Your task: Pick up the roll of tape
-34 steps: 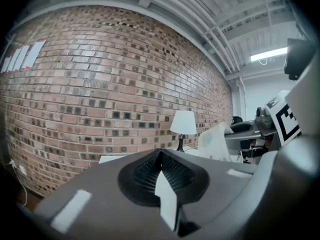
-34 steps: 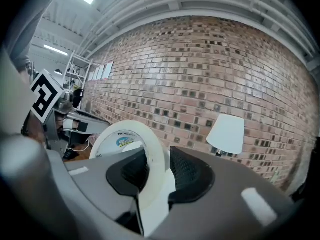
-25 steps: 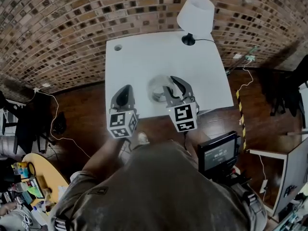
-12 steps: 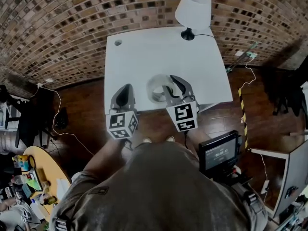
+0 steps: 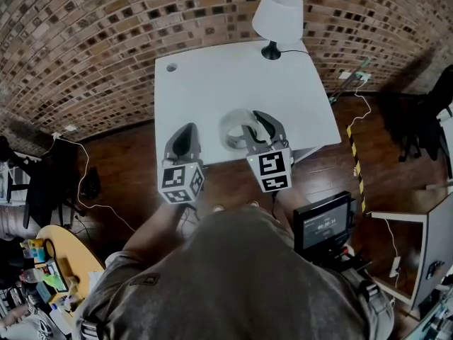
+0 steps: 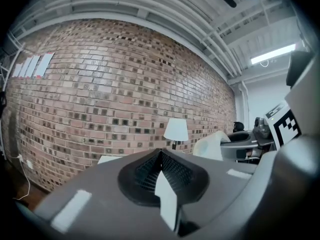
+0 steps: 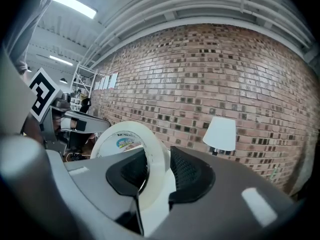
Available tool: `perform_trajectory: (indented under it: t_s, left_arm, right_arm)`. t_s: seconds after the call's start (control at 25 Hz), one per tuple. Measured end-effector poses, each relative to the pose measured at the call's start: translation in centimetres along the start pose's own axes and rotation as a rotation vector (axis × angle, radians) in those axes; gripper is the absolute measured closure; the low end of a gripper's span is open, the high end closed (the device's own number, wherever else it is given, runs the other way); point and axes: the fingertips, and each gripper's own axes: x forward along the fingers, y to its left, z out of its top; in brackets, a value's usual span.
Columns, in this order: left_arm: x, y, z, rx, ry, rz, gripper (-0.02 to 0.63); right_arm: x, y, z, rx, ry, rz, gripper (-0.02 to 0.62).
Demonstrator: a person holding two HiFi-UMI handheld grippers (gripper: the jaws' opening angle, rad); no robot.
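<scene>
One roll of tape [image 5: 228, 129], light and stiff we judge, is clamped by its wall in our right gripper [image 5: 255, 126] at the tabletop [image 5: 212, 83] edge, 6 o'clock; left gripper [image 5: 184, 134] jaws together, empty.

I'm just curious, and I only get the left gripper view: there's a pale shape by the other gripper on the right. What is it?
Observer: A roll of tape. The right gripper is shut on its band, with one jaw through the hole.
Operator: Where is it relative to the table?
Observer: In the head view it sits over the near part of the white table.
Operator: And the lamp I can see?
Observer: The lamp stands at the table's far right corner.
</scene>
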Motion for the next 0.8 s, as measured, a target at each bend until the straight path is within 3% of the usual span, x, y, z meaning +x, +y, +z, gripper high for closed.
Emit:
perform_trajectory:
  t_s: [0.8]
  left_arm:
    - [-0.9, 0.9, 0.1, -0.003, -0.007, -0.021, 0.604]
  right_arm:
    - [-0.2, 1.4, 0.2, -0.021, 0.013, -0.011, 0.462]
